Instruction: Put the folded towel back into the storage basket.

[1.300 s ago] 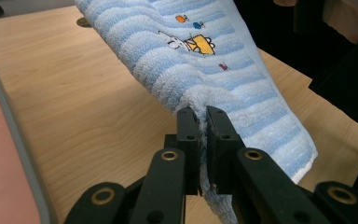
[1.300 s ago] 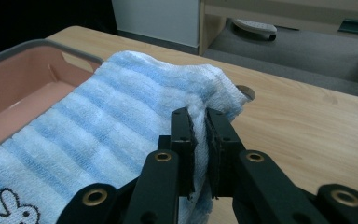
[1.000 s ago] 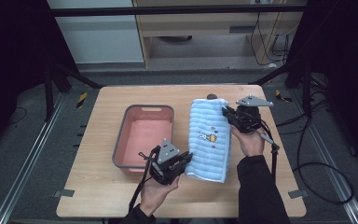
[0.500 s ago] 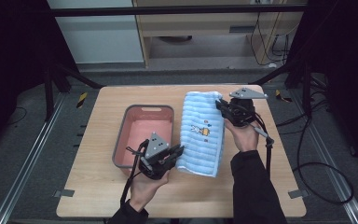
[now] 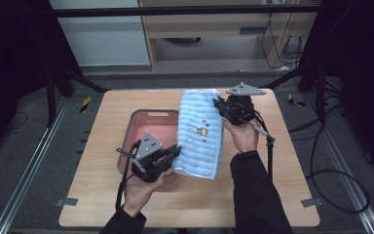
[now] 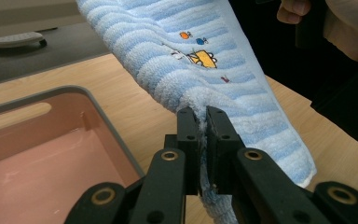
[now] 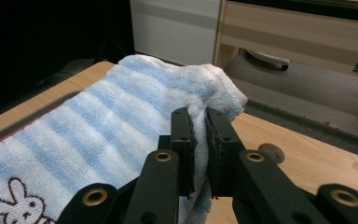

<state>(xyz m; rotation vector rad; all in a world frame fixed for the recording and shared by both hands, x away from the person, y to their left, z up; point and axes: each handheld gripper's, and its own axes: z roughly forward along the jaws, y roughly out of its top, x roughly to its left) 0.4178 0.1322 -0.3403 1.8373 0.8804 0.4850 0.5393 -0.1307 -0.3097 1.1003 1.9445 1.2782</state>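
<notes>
Pink bin (image 5: 148, 122) left of the table's (image 5: 92, 195) centre. Left gripper (image 5: 171, 152), jaws clamped on the blue striped towel's (image 5: 199, 136) near edge; towel stretched over the bin's right rim; right gripper (image 5: 220, 105), jaws pinching its far corner.

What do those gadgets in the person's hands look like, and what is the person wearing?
Each claw, left and right, is black, with two flat jaws on linked arms joined by brass-ringed pivots. A grey three-cornered plate tops each, and a black cable trails behind. The person wears dark long sleeves.
</notes>
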